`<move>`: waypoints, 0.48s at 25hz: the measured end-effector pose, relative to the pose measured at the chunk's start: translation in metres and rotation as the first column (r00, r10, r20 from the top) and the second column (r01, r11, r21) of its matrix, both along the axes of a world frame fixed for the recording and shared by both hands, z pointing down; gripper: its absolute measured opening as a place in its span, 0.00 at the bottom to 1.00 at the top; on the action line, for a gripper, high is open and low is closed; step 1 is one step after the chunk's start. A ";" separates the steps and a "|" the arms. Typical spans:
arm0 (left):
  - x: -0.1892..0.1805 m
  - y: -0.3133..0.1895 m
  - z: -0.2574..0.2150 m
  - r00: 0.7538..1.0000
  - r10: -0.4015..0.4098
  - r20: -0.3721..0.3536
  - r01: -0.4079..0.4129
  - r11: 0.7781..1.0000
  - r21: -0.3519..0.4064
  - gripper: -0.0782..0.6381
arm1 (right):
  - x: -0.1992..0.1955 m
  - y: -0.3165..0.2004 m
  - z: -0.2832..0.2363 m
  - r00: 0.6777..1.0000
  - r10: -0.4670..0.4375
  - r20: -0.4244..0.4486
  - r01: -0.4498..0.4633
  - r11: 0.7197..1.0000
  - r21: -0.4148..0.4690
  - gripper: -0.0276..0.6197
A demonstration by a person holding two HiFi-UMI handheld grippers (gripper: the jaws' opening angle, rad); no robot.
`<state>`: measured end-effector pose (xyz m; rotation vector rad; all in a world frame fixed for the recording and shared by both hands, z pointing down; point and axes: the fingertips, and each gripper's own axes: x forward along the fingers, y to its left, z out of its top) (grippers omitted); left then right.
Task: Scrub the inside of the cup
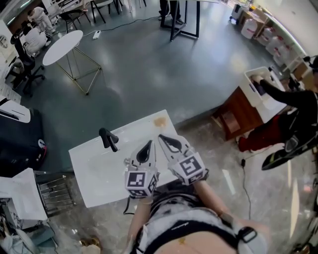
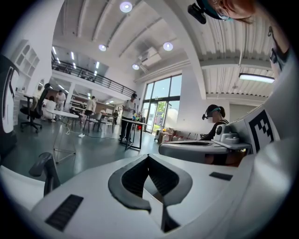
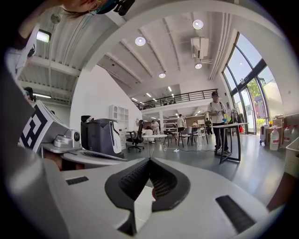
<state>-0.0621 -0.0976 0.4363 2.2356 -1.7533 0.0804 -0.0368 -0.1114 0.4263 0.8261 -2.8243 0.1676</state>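
Fingers of the left gripper (image 1: pixel 150 144) and right gripper (image 1: pixel 162 137) are sitting clenched and empty above the white tabletop's (image 1: pixel 94 173) near edge. No cup is showing in any view. Locating it is likely coming first, then opening the fingers before reaching and clearing the black fixture (image 1: pixel 108 139) toward the far left corner.

Glossy grey floor (image 1: pixel 149 64), round white side table (image 1: pixel 62 47), tall windows (image 2: pixel 161 100), recessed ceiling lights (image 2: pixel 126 6)

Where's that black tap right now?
In the head view the black tap stands on the white counter, just left of the left gripper; the left gripper view shows it lower left.
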 end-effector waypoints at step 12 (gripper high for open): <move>0.007 -0.015 0.012 0.995 -0.096 -0.002 0.096 0.995 -0.016 0.12 | 0.007 -0.016 0.017 0.996 -0.086 -0.020 0.085 0.996 -0.025 0.05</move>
